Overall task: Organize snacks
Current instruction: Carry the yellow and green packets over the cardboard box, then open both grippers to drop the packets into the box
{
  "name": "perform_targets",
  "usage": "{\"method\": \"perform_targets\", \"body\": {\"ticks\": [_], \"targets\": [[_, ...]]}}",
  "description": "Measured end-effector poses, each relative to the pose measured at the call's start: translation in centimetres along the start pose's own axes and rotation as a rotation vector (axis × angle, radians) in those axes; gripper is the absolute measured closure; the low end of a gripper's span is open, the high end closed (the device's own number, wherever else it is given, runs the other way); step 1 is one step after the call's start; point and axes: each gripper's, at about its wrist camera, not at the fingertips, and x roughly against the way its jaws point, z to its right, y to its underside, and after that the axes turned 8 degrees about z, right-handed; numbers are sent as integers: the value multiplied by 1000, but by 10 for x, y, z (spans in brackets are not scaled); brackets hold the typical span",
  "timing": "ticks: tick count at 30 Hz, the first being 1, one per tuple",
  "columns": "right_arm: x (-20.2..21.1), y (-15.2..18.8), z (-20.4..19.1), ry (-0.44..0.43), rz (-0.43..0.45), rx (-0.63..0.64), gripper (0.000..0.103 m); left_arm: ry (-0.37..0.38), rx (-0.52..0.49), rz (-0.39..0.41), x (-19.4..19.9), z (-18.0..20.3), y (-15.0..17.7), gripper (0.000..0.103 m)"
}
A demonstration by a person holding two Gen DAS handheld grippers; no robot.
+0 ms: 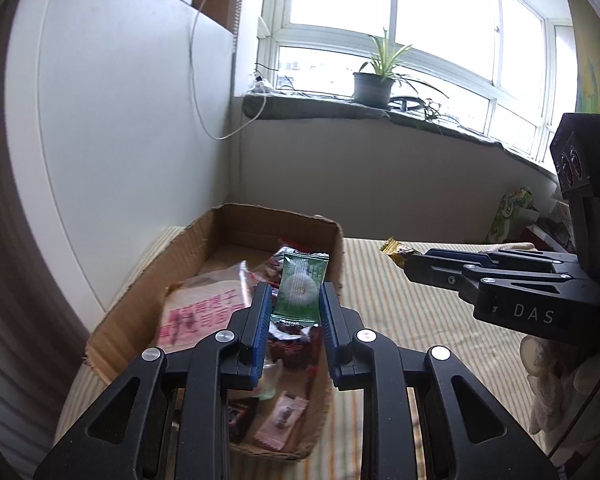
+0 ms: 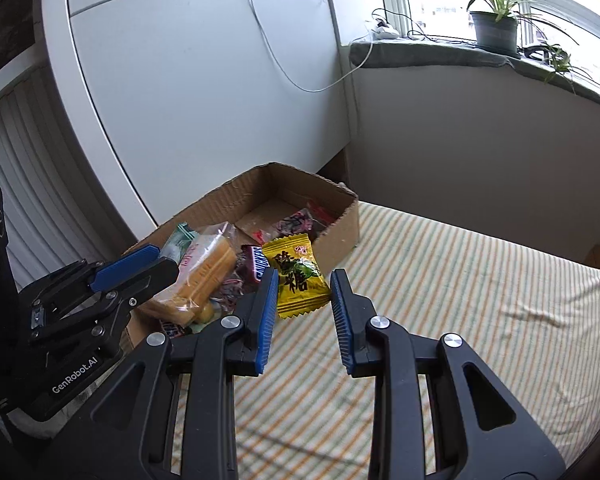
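Snacks: left claw (image 1: pixel 294 300) grips green packet (image 1: pixel 300 288), right claw (image 2: pixel 305 292) yellow (image 2: pixel 298 278).

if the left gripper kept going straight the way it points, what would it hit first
Probably the snacks piled in the cardboard box; the left gripper, shut on a green packet, points down into it, though depth is unclear.

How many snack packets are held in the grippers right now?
2. The left gripper holds a green packet over the cardboard box; the right gripper holds a yellow candy packet beside it.
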Motion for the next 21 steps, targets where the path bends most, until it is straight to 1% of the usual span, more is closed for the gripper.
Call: {"method": "perform_targets", "body": {"ticks": [4, 9, 14, 18, 21], "targets": [[-20, -2, -16, -19, -15, 10, 75, -47, 33, 14, 4, -25, -2, 81], [-45, -6, -23, -29, -31, -16, 75, -86, 69, 8, -1, -47, -2, 81], [-66, -9, -28, -30, -36, -34, 75, -114, 82, -11, -9, -58, -1, 81], [-72, -5, -32, -24, -49, -25, 75, -122, 79, -31, -14, -59, 4, 80], [-72, -5, -35, -18, -42, -17, 74, -124, 81, -35, -12, -59, 5, 79]]}}
